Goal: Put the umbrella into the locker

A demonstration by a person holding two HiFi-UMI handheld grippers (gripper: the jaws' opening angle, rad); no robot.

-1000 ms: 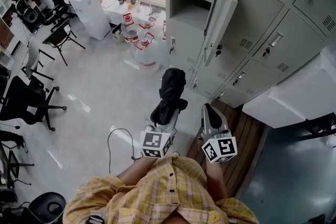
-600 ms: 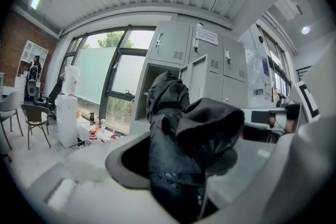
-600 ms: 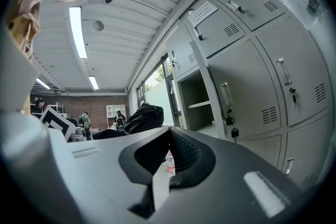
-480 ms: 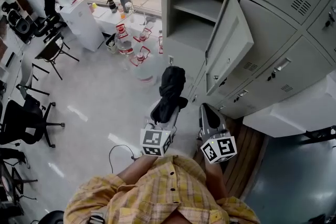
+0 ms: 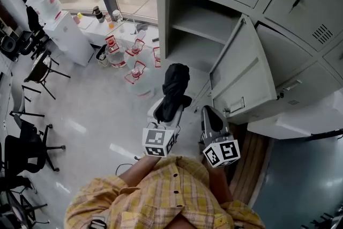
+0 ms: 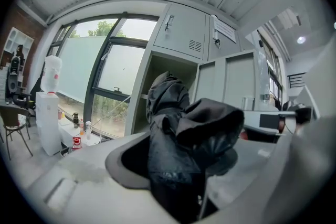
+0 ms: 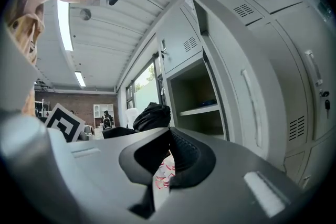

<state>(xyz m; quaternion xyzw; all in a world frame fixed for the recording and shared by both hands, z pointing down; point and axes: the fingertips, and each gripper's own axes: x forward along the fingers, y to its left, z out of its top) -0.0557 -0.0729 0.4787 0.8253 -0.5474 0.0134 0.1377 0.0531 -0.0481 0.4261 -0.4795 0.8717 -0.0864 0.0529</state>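
A folded black umbrella (image 5: 174,91) sticks out ahead of my left gripper (image 5: 167,113), which is shut on it; in the left gripper view the umbrella (image 6: 181,139) fills the space between the jaws. The open locker (image 5: 195,35) with one shelf stands ahead, its grey door (image 5: 244,78) swung out to the right. The umbrella's tip is just below and in front of the locker opening. My right gripper (image 5: 210,118) is beside the left one, shut and empty, its pads nearly touching in the right gripper view, where the locker (image 7: 197,102) shows ahead.
Several water jugs (image 5: 134,64) stand on the floor left of the lockers. A water dispenser (image 5: 61,29) and office chairs (image 5: 24,142) are farther left. Closed lockers (image 5: 305,2) fill the right side. A white box (image 5: 300,120) lies at lower right.
I have moved closer to the lockers; the open compartment and its door now loom larger and nearer. Both grippers keep their hold and relative places.
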